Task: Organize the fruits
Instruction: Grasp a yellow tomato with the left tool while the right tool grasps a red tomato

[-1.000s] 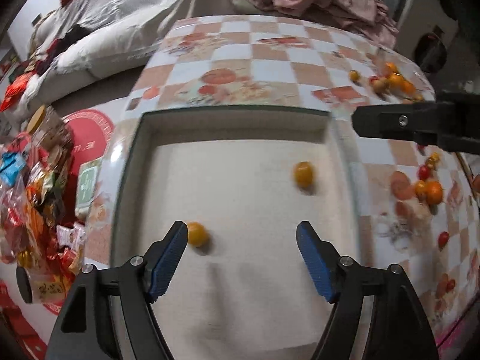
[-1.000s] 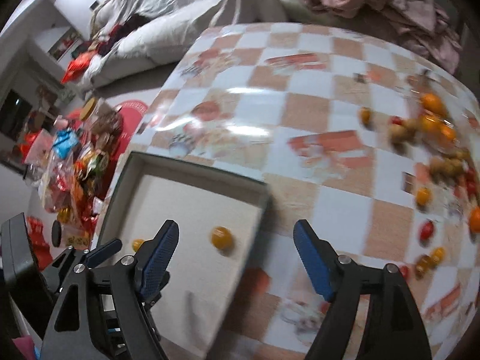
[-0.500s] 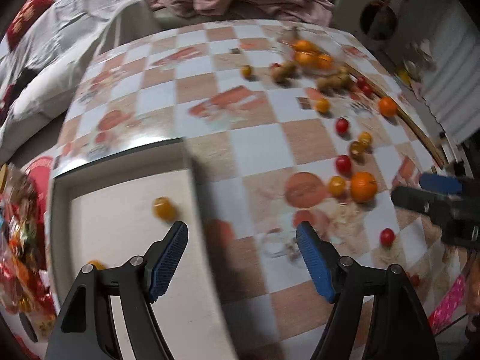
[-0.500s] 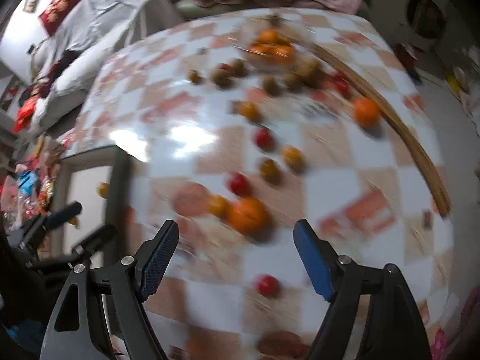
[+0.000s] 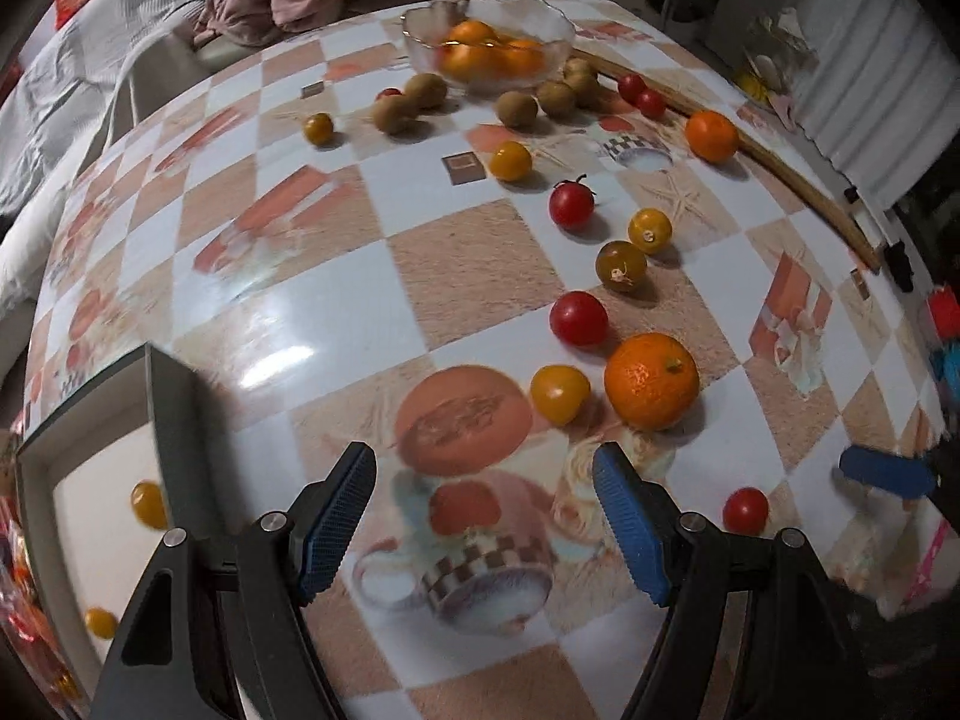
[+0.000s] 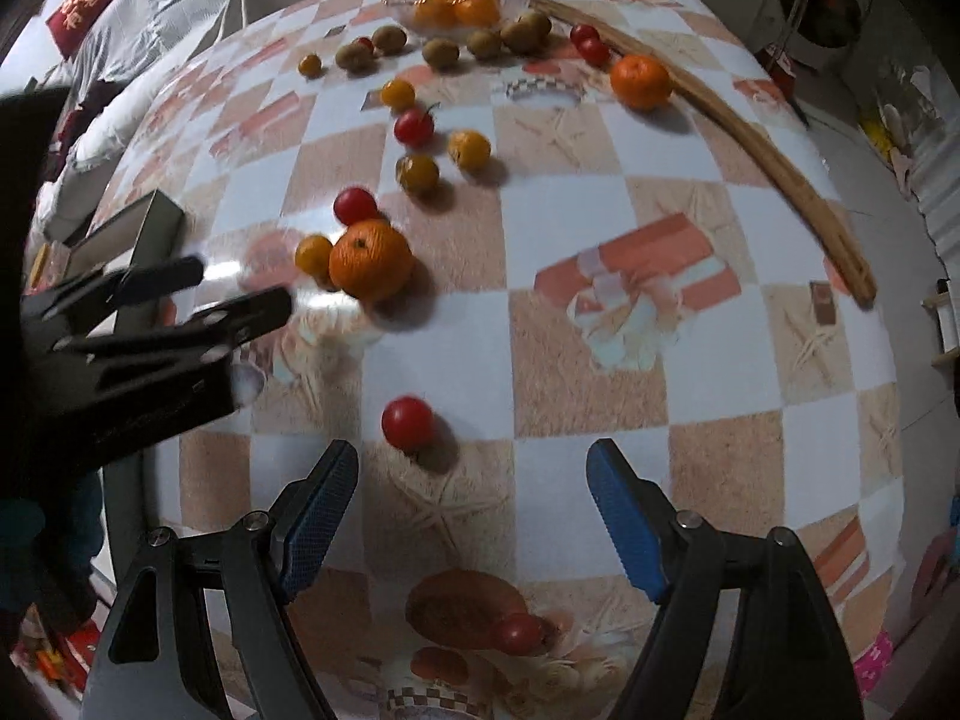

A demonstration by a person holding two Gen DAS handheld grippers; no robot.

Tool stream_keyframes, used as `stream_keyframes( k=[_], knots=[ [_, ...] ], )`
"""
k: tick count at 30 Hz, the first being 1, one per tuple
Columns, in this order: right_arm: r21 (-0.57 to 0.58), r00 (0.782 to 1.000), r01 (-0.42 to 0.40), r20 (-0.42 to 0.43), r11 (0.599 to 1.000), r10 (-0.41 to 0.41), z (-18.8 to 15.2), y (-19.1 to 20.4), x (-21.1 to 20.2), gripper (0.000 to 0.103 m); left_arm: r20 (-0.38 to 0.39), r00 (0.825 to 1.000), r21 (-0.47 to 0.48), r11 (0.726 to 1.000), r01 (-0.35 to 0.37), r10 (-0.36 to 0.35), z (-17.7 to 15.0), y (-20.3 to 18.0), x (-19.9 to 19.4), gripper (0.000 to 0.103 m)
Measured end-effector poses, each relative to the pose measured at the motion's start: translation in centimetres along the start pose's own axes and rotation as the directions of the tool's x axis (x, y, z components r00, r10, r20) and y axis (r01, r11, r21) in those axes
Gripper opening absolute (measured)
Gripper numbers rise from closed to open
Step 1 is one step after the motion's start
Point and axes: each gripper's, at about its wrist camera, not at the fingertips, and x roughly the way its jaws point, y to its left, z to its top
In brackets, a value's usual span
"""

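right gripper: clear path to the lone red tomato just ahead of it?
Probably yes. The right gripper is open and empty, and the red tomato sits just beyond its left finger, nothing between; a slight leftward shift should centre it.

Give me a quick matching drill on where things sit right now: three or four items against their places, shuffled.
Items:
1. oranges
2. lone red tomato
3. small yellow tomatoes
4. wooden stick

Places:
A. inside the tray at the left edge
B. along the far right side of the table
C. in the glass bowl at the far end
D. on the cloth just ahead of the open right gripper

Pairs: 1-C, 2-D, 3-A, 4-B
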Motion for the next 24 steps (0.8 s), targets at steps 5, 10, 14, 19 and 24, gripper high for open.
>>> stream_keyframes(
  k=[5,10,14,19,24],
  knots=[
    [-0.028,1.0,-0.004,0.004,1.0,0.004,-0.5,0.5,1.0,0.066,0.002,1.0,-0.015,1.0,0.001,-0.001,0.9,-0.2,1.2,0.076],
    [-0.056,0.999,-0.002,0.032,0.998,0.004,-0.2,0.9,1.5,0.062,0.018,1.0,-0.021,1.0,-0.01,0.011,1.7,-0.5,1.6,0.076],
    [-0.081,0.998,0.003,0.058,0.997,0.002,0.3,1.4,1.7,0.053,0.017,1.0,-0.02,1.0,-0.017,0.017,2.1,-0.7,1.8,0.076],
    [-0.085,0.998,-0.028,0.049,0.996,0.032,0.9,1.8,1.8,0.026,0.01,1.0,-0.028,0.999,-0.022,0.022,2.2,-1.1,1.7,0.063],
    [-0.04,0.997,-0.073,0.027,0.997,0.074,1.2,1.3,1.7,0.024,0.004,1.0,-0.012,1.0,0.014,-0.013,2.4,-2.0,1.3,0.032]
  ],
)
